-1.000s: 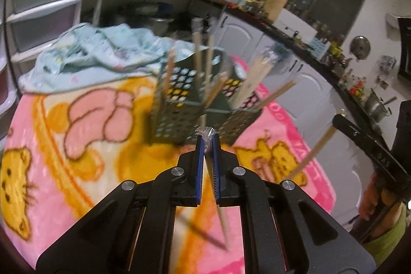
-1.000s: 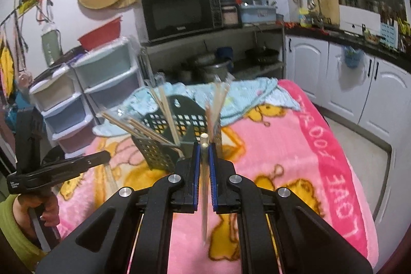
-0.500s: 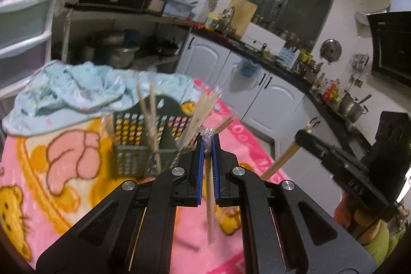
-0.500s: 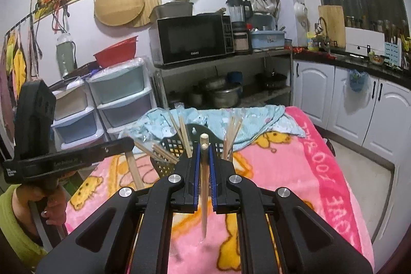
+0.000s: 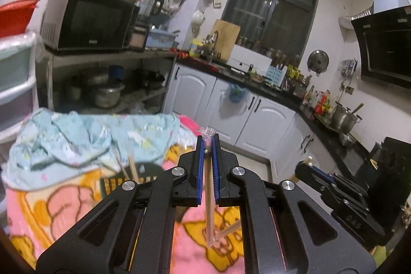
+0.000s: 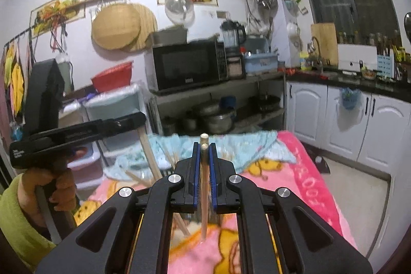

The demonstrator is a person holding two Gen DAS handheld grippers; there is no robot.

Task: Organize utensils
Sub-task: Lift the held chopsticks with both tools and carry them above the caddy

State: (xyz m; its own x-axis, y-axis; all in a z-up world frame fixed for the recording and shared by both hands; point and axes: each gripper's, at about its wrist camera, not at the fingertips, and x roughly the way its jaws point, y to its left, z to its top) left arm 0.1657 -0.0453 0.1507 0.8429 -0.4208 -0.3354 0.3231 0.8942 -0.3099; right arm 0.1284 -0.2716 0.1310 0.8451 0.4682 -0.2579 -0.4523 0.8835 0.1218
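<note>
My left gripper (image 5: 208, 145) is shut on a pair of chopsticks in a clear plastic sleeve (image 5: 208, 197), held upright above the pink blanket. My right gripper (image 6: 204, 148) is shut on a wooden chopstick (image 6: 204, 186), also upright. The dark perforated utensil basket (image 5: 113, 182) with several chopsticks sits low in the left wrist view, mostly hidden behind my left gripper. In the right wrist view only chopstick ends (image 6: 154, 166) show at left. The right gripper (image 5: 331, 186) shows at the right of the left wrist view; the left gripper (image 6: 77, 132) shows at the left of the right wrist view.
A pink cartoon blanket (image 6: 303, 171) covers the table, with a crumpled light-blue cloth (image 5: 77, 140) at its far side. Behind stand plastic drawers (image 6: 113, 114), a shelf with a microwave (image 6: 187, 68) and pots, and white cabinets (image 5: 231, 104).
Both grippers have risen and tilted up, each still holding its chopsticks. The basket has dropped low in both views and is now mostly hidden behind the grippers.
</note>
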